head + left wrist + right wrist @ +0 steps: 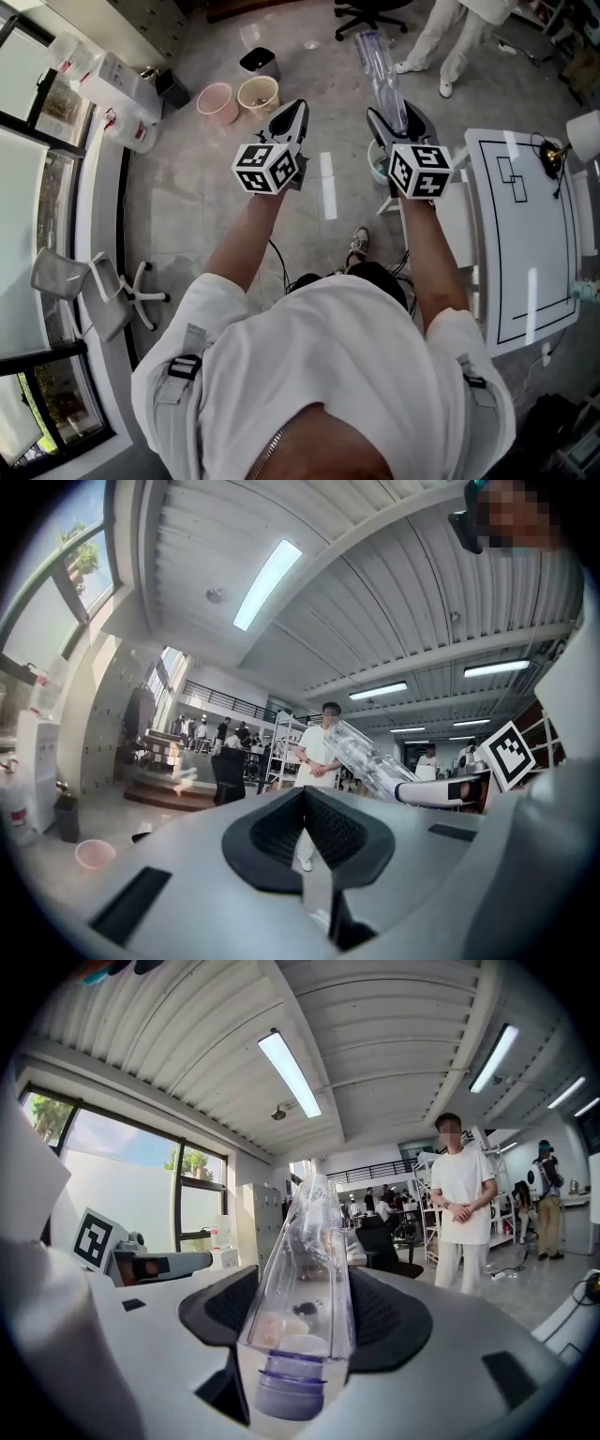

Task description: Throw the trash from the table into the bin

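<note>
Pink bin (217, 102) and beige bin (259, 94) stand side by side on the grey floor, ahead of the person and left of centre. Left gripper (292, 114): pointing forward, jaws pressed together, nothing between them. Right gripper (399, 120): alongside the left one, jaws clamped on a clear plastic bottle (379, 66). The grip sits close to the neck and its purple cap (289, 1387), with the bottle's body projecting forward over the floor. The bottle is well apart from both bins. White table (525, 281) with black outline markings stands at the right, near the right arm.
</note>
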